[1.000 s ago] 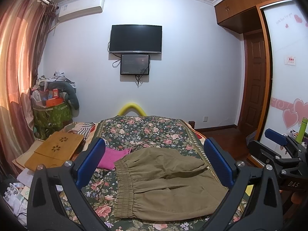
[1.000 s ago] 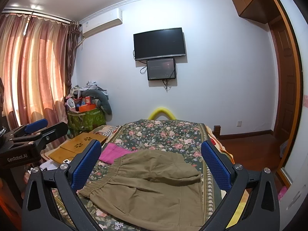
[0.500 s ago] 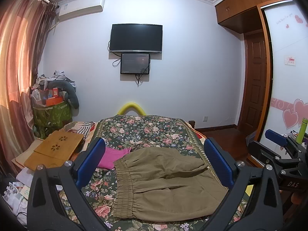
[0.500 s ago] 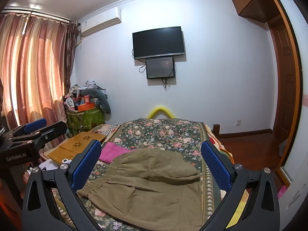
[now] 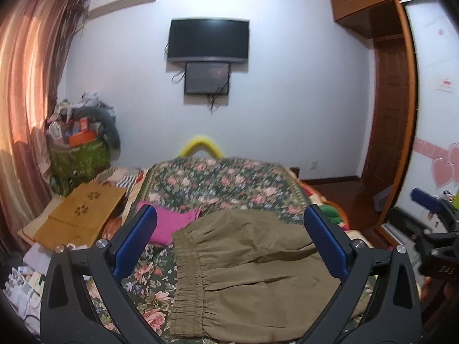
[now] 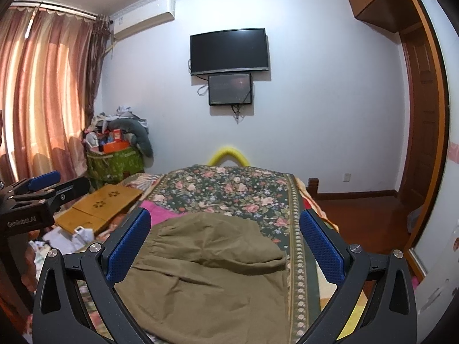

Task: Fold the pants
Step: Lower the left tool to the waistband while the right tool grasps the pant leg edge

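Lying ahead of and below both claws on the floral bedspread (image 5: 218,180), the olive pants (image 5: 246,269) sit bunched and unheld. Left gripper (image 5: 232,242) and right gripper (image 6: 226,246) gape wide. Risk: pinching bedspread, or catching the adjacent pink garment (image 5: 172,223).

The left tongs (image 5: 229,240) are spread wide, the blue-padded fingers (image 5: 134,240) well apart with nothing clamped between them. The right tongs (image 6: 225,243) are spread just as wide and also grip nothing. Each pair shows at the edge of the other's view, the right tongs (image 5: 430,229) level with the left ones, side by side.
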